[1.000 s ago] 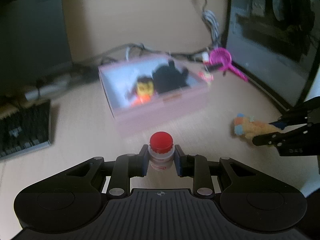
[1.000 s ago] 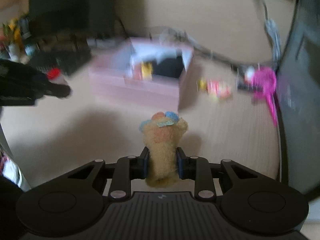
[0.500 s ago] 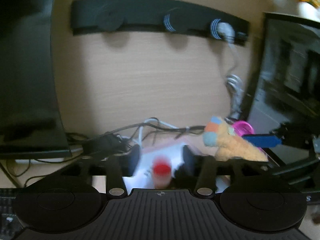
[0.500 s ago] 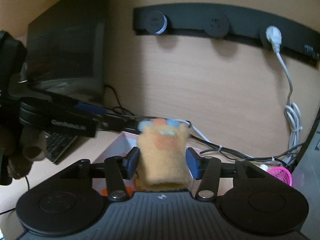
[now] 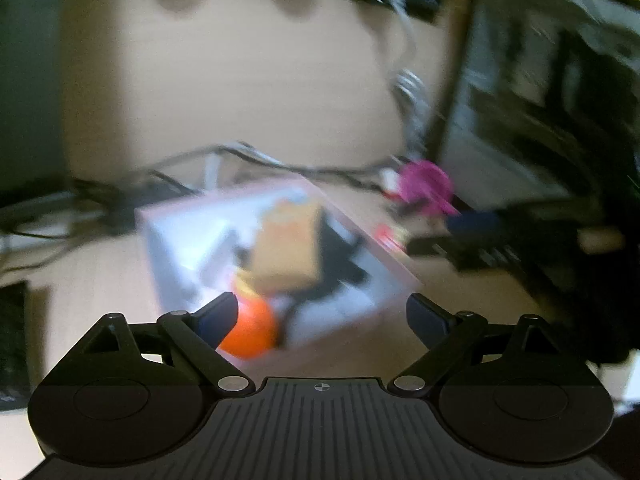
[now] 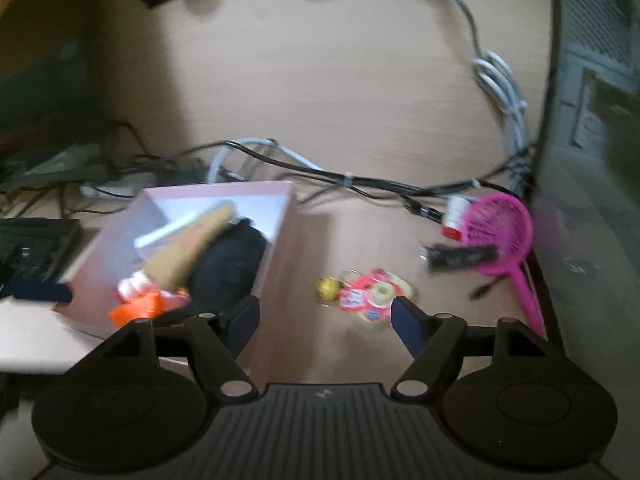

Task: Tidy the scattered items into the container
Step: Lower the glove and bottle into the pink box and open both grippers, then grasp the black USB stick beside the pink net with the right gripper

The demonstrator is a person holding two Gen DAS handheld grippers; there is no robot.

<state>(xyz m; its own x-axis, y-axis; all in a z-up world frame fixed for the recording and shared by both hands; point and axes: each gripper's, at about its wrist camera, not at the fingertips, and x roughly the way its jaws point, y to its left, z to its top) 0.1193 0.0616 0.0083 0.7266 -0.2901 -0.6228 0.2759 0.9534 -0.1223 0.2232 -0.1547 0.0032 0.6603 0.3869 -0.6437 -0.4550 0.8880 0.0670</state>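
Observation:
The pink box (image 5: 376, 248) stands on the desk just beyond my left gripper (image 5: 322, 306), whose jaws are opening wide with nothing between them. Inside the box lie the tan plush toy (image 5: 286, 248), a black object and a blurred orange-red thing (image 5: 252, 332). My right gripper (image 6: 325, 308) hangs past the right wall of the box (image 6: 280, 264), its jaws opening and empty. The plush (image 6: 188, 248) lies slanted in the box. On the desk beyond the right fingers lie a colourful keychain (image 6: 370, 296) and a gold ball (image 6: 328, 286). The bottle cannot be told apart in the blur.
A pink toy racket (image 6: 496, 228) and a small black item (image 6: 460, 256) lie at the right by a dark monitor (image 6: 592, 120). Cables (image 6: 360, 180) run behind the box. A keyboard (image 6: 32, 244) sits at the left. The left view is blurred.
Both grippers have opened. The red-capped bottle has left the left jaws and the plush has left the right jaws and now lies in the box. Both views have swung down over the box.

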